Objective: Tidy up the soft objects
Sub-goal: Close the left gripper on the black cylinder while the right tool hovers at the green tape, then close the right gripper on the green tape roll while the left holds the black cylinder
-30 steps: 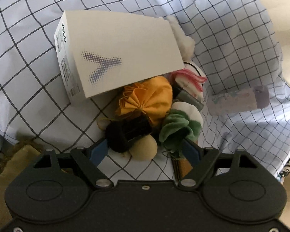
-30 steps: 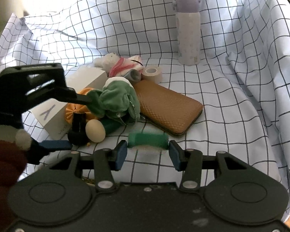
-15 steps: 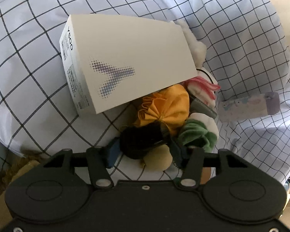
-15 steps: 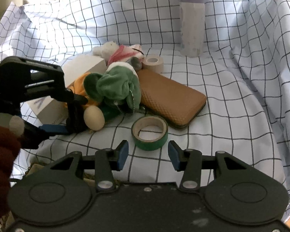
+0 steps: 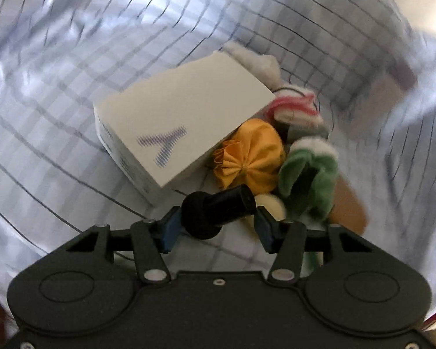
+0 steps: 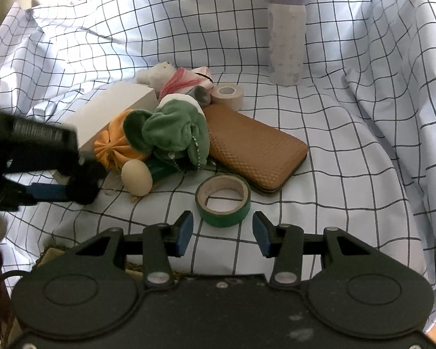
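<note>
My left gripper (image 5: 216,226) is shut on a black fuzzy-ended cylinder (image 5: 218,212) and holds it just above the checked cloth (image 5: 72,174); this view is blurred. Beyond it lie an orange fabric pouch (image 5: 253,157), a green plush (image 5: 308,174) and a cream egg (image 5: 271,206). From the right wrist view, the left gripper (image 6: 81,180) sits at the left beside the egg (image 6: 136,177), the pouch (image 6: 113,148) and the green plush (image 6: 171,128). My right gripper (image 6: 222,232) has its jaws apart and empty. A green tape roll (image 6: 223,218) lies flat just ahead of it.
A white box (image 6: 113,107) leans behind the pile, with a white plush in a pink scarf (image 6: 162,72) behind it. A brown textured case (image 6: 255,148), a beige tape roll (image 6: 228,94) and a pale bottle (image 6: 286,35) stand further back. The cloth rises on all sides.
My left gripper closed on the black cylinder, then lifted and rolled with it. The green tape roll, earlier on edge between my right jaws, now lies flat ahead of them.
</note>
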`<state>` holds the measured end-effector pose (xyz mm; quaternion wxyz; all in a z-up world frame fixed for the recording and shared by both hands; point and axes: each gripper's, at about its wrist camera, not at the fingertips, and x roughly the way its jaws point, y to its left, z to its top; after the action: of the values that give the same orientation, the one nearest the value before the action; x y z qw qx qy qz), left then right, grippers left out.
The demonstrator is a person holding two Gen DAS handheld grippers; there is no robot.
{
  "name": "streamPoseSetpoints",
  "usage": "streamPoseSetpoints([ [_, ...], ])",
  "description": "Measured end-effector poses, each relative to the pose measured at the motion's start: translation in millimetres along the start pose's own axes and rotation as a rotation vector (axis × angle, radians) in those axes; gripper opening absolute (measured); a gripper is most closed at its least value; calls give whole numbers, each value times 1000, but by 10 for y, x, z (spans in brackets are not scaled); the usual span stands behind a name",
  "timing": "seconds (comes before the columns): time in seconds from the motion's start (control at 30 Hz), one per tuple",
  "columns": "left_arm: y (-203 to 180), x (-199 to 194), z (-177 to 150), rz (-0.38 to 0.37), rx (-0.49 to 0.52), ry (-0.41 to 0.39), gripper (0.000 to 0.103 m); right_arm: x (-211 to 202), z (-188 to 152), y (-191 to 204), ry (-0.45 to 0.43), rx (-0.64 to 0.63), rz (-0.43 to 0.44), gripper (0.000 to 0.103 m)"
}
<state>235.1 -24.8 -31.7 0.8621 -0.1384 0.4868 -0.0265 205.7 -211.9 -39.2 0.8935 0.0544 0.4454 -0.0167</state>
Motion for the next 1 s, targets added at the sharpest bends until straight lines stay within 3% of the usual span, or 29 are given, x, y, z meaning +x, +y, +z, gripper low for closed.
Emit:
streamPoseSetpoints([
  [0.13, -160, -50, -194, 120, 249, -53, 52, 19, 16, -9, 4, 12, 1, 46],
  [0.27, -187, -3, -326, 140, 346, -56, 52, 75, 41, 6, 10, 15, -1, 50],
  [0.6, -68, 64, -261, 97, 285, -59, 53, 191, 113, 62, 16, -4, -16, 55],
  [0.77, 40, 131, -227, 66, 204, -27, 62, 212, 123, 50, 24, 1, -20, 55],
  [1.0, 77, 127, -202, 37, 166, -42, 62, 245, 123, 66, 27, -7, -17, 55],
])
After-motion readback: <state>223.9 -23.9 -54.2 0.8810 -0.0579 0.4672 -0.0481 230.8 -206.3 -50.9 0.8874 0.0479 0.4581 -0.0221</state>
